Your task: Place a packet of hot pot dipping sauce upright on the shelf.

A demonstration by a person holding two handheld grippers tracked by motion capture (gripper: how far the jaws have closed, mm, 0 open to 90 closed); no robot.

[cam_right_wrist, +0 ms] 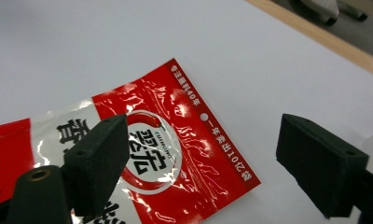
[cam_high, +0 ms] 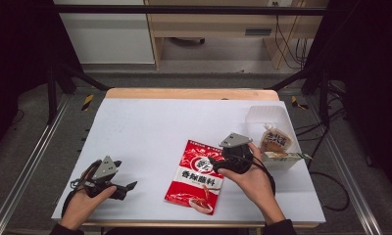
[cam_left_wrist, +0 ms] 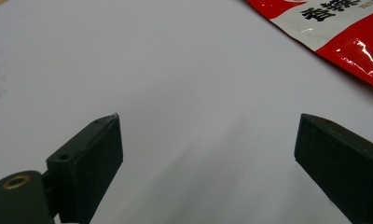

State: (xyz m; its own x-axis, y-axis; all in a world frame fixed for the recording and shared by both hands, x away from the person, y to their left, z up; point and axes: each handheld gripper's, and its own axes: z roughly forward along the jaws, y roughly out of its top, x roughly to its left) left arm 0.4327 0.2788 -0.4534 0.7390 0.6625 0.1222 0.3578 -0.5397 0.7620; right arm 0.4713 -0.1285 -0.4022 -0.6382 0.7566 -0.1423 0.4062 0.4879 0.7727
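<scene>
Red sauce packet [cam_high: 196,177] flat on white table [cam_high: 150,132], near front edge, slightly right of centre. Right tool [cam_high: 214,164] at packet's 2 o'clock edge, jaws wide apart, nothing gripped, one jaw over printed logo. Left tool [cam_high: 128,188] at packet's 9 o'clock, well apart, jaws wide and empty above bare table. Clear plastic tub [cam_high: 267,113] at 2 o'clock with snack pouch [cam_high: 275,140] inside, small carton [cam_high: 282,156] just beside.
</scene>
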